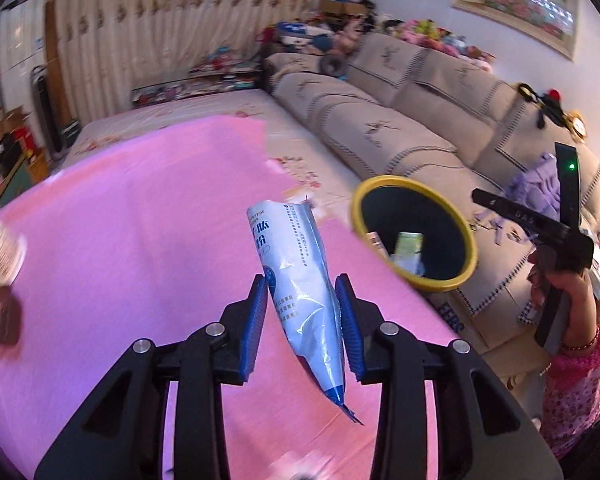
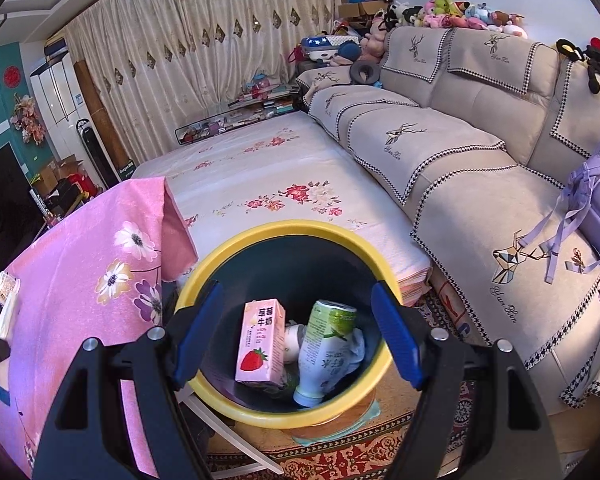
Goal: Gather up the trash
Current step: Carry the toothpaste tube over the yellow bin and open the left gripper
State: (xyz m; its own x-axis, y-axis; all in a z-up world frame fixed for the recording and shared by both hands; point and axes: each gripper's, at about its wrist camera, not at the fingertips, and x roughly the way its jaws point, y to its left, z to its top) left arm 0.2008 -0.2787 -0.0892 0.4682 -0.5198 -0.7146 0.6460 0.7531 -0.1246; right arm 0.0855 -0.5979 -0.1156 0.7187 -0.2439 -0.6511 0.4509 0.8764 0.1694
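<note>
My left gripper is shut on a white and blue foil pouch and holds it up above the pink tablecloth. The yellow-rimmed bin stands to the right of the table. In the right wrist view the bin is right below my open, empty right gripper. Inside it lie a pink strawberry milk carton, a green and white bottle and crumpled paper. The right gripper's body also shows in the left wrist view, held by a hand.
A brown packet and a white item lie at the table's left edge. A beige sofa runs along the right. A floral-covered low table lies behind the bin. A patterned rug covers the floor.
</note>
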